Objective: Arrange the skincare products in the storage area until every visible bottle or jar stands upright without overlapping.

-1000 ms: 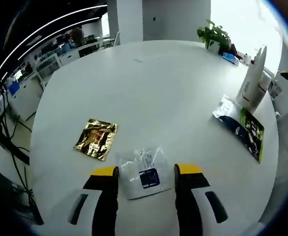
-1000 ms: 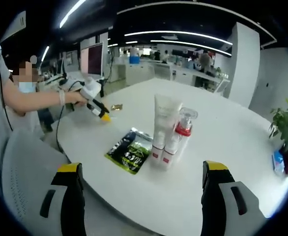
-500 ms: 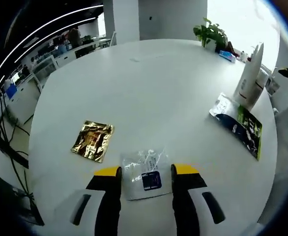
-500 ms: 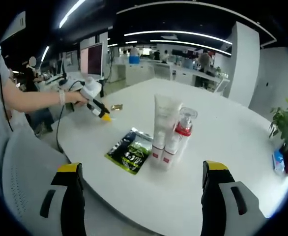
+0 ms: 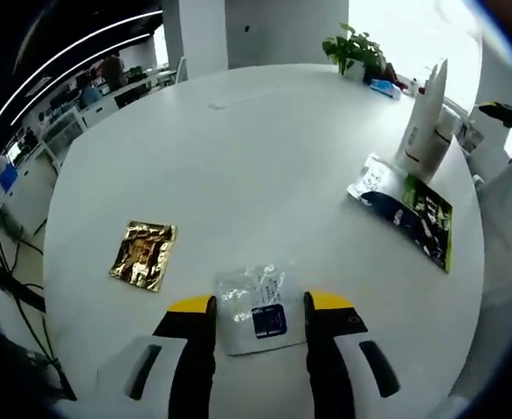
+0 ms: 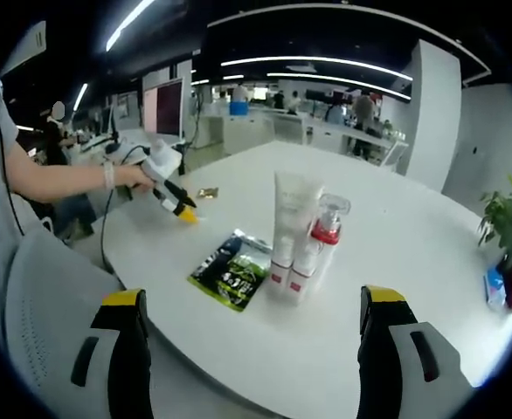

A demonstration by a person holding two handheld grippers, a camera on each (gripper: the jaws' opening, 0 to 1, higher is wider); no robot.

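Observation:
In the left gripper view my left gripper (image 5: 258,303) has its yellow-tipped jaws against both edges of a clear sachet (image 5: 254,307) with a dark blue label, holding it just over the round white table (image 5: 256,148). A gold sachet (image 5: 142,254) lies to the left. Far right stand a white tube (image 5: 419,118) and, flat beside it, a green-black sachet (image 5: 406,210). In the right gripper view my right gripper (image 6: 252,298) stands wide open above the table's near edge. Beyond it stand the white tube (image 6: 292,229) and a red-collared pump bottle (image 6: 324,236), upright and touching, beside the green-black sachet (image 6: 232,270).
A person's hand holds the left gripper (image 6: 179,205) at the table's left side, near the gold sachet (image 6: 207,190). A potted plant (image 5: 352,49) stands at the far rim, and another view of the plant (image 6: 506,229) shows at right. A grey chair back (image 6: 46,314) sits below left.
The left jaws closed in a little onto the clear sachet. It then kept its place between them while the left view rose and swung right. The right gripper has not moved.

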